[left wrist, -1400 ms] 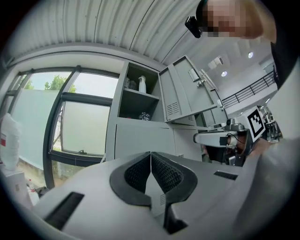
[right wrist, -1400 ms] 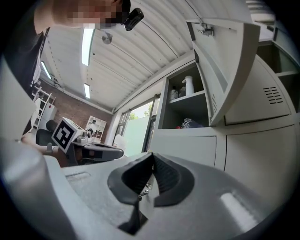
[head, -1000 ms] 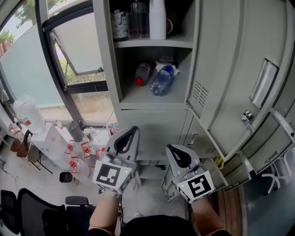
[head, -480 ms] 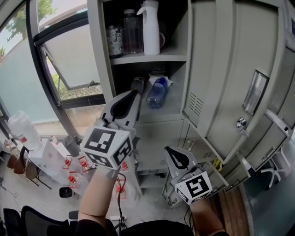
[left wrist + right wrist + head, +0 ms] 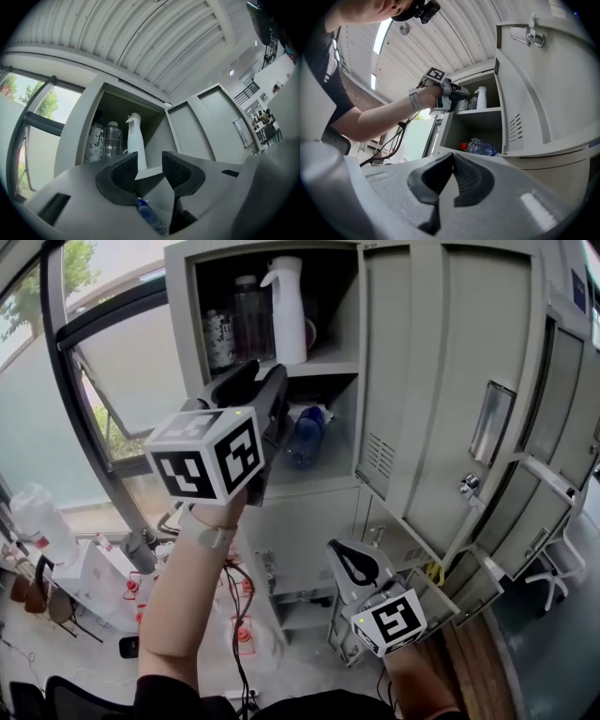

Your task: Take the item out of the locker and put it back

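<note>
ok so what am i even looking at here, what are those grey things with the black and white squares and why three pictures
No robot here: a person holds a hand-held gripper in each hand, and the marker cubes are part of them. One picture comes from a camera on the person's head, looking down. The other two come from cameras riding on each gripper, looking along its jaws. The left gripper is raised to the open locker, its jaws opening with nothing between them. A white spray bottle and a clear bottle stand on the top shelf; a blue bottle lies one level down. The right gripper hangs low, shut and empty.
</note>
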`<state>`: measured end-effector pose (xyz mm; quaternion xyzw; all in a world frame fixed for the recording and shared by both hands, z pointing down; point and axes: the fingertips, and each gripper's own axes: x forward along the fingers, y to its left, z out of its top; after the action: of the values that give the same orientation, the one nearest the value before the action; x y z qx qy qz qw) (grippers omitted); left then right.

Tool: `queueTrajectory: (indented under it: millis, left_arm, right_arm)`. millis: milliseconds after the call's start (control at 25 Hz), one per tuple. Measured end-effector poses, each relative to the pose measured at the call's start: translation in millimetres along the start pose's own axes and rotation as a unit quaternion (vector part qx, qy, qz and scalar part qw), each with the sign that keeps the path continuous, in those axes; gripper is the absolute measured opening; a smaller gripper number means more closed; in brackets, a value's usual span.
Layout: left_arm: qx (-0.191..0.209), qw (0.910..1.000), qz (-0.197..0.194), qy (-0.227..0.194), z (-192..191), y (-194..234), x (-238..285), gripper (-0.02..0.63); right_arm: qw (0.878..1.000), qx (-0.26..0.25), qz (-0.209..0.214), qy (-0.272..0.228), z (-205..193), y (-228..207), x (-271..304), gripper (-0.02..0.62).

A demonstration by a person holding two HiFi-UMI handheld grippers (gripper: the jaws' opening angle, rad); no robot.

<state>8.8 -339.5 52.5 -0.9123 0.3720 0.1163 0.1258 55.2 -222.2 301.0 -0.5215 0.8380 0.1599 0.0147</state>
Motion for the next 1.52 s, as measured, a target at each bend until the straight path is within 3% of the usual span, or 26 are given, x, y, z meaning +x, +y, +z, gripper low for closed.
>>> queueTrajectory:
  millis: [240,400,560,920,1160,1520]
  left_arm:
    - [0.025,0.9996,0.004,0.011,30,5,31,0.223]
    - [0.009,0.9997,0.004,0.022,37,10,50,0.255]
    - [0.017,0.9991,0.021,0.034,35,19,64,0.284]
    - [0.017,0.9966,0.044,0.067,6,48,94,0.29]
    - [0.064,0.9937,0.045,0.08,8,46,108,0.29]
    - [0.063,0.9886,0.045,0.129,1,47,118,0.29]
  right_arm:
    - [1.0,0.001,-0.012,0.002,0,-2,-8,-0.002]
    - [1.0,-0.002,-0.022,0.002,3,-8,-14,-0.002]
    - [1.0,-0.006,-0.03,-0.001,8,-16,-17,-0.002]
    - [0.999,-0.012,-0.039,-0.001,26,-29,-12,-0.002]
    - [0.999,-0.006,-0.04,0.01,38,-36,0,-0.003]
    - [0.999,-0.021,-0.032,0.004,54,-34,6,-0.002]
